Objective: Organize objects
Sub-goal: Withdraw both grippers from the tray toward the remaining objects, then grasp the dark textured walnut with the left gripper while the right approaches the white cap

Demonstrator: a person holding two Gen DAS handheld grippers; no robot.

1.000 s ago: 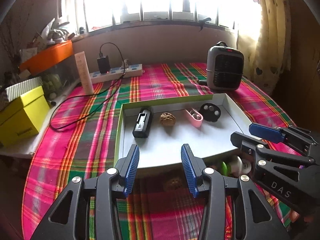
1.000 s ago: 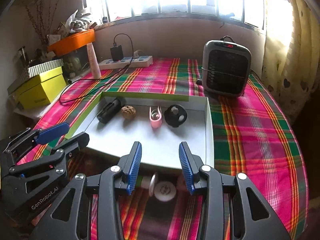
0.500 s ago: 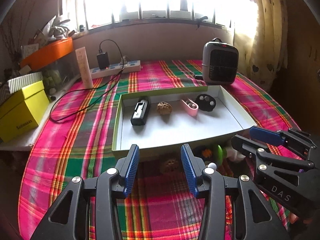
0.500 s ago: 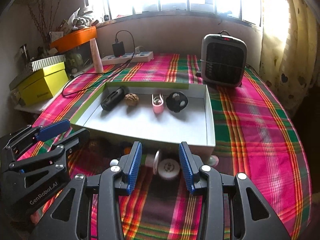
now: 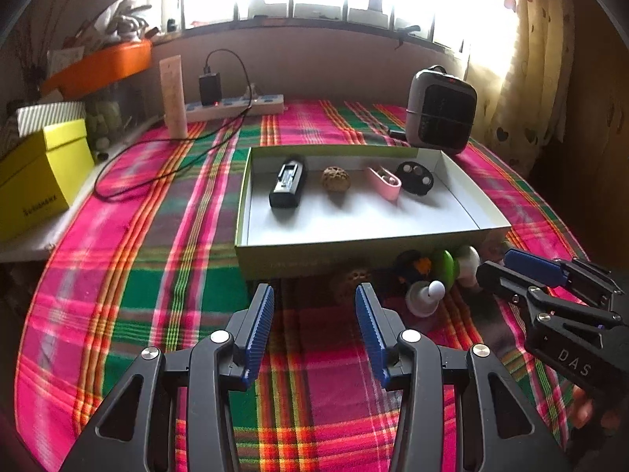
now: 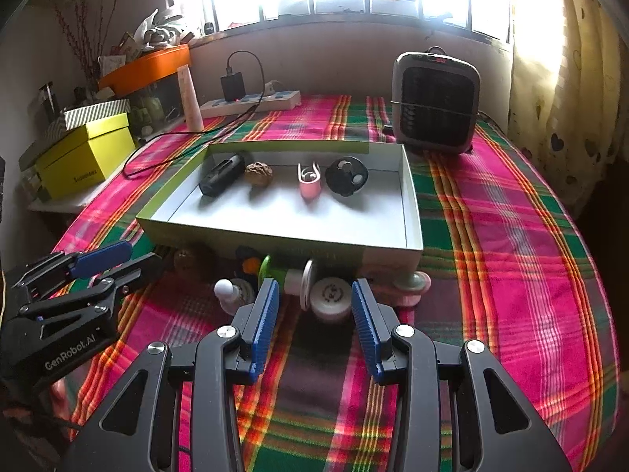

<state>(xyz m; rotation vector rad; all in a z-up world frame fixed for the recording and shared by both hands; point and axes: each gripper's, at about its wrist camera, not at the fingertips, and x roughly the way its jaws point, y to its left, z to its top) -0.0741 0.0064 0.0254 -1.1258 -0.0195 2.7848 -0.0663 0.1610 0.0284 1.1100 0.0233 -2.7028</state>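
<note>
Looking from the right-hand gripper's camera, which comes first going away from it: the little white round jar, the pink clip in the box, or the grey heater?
1. White round jar, on the cloth just ahead of the right gripper.
2. Pink clip, inside the box, far side.
3. Grey heater, behind the box, to the right.

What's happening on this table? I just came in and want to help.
A person is sorting small things into a shallow box with two hand-held grippers. Four things already lie in a row inside it. The rest sit in a cluster on the cloth before its near wall. The left gripper and right gripper are both open and empty, aimed at that cluster.
</note>
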